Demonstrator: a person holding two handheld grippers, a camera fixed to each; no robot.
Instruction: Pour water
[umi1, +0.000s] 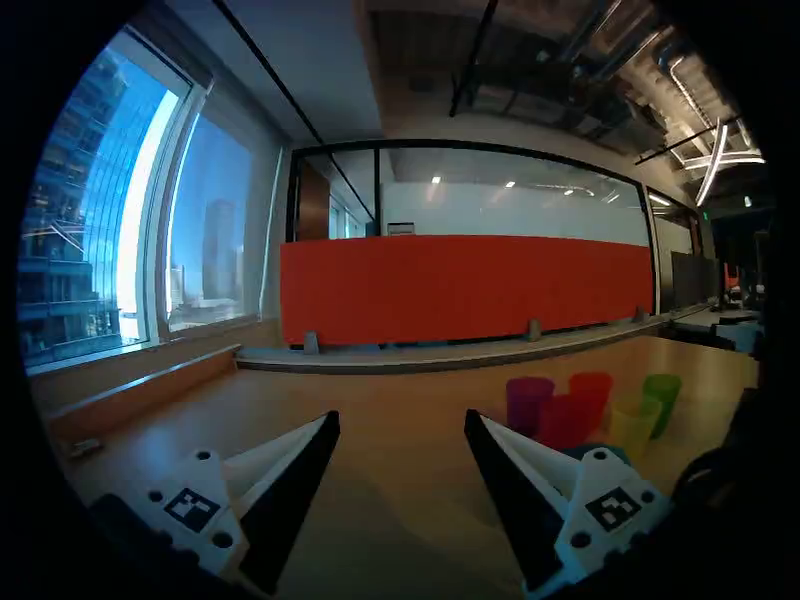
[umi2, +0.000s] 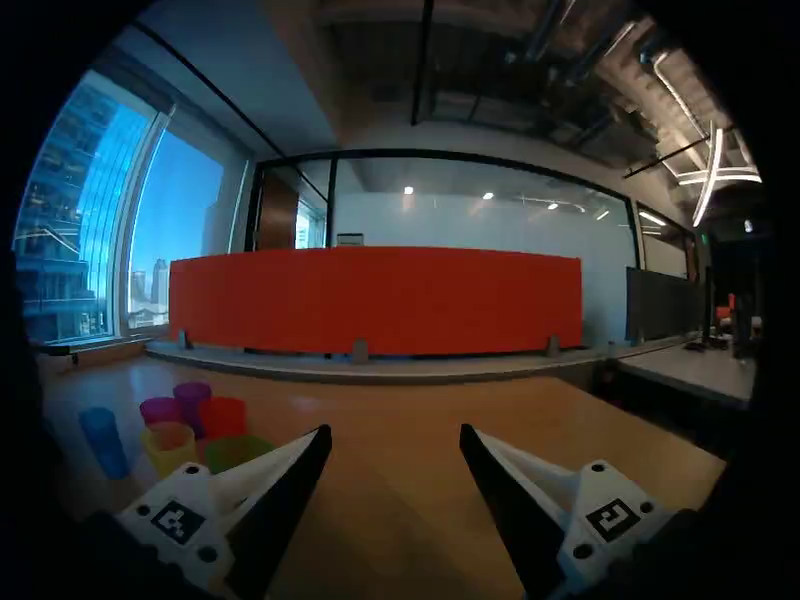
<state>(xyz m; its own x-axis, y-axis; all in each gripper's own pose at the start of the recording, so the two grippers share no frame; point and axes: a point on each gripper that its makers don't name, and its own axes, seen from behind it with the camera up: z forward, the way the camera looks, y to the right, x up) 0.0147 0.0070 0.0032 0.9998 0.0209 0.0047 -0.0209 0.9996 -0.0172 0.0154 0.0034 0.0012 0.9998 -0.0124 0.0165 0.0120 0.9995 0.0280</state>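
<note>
Wooden surface (umi1: 400, 520) lies under two grippers, both spread wide and empty: the left gripper (umi1: 400, 418) and the right gripper (umi2: 395, 432). Coloured plastic cups (umi1: 590, 395) stand clustered between them, ahead and right of the left gripper. Likely light, thin-walled and easily tipped, each is best pinched gently across its mid-wall; whether any is filled cannot be told.

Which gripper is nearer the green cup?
Right. The green cup sits just left of the right gripper; from the left gripper it stands farther off, beyond the yellow cup.
</note>
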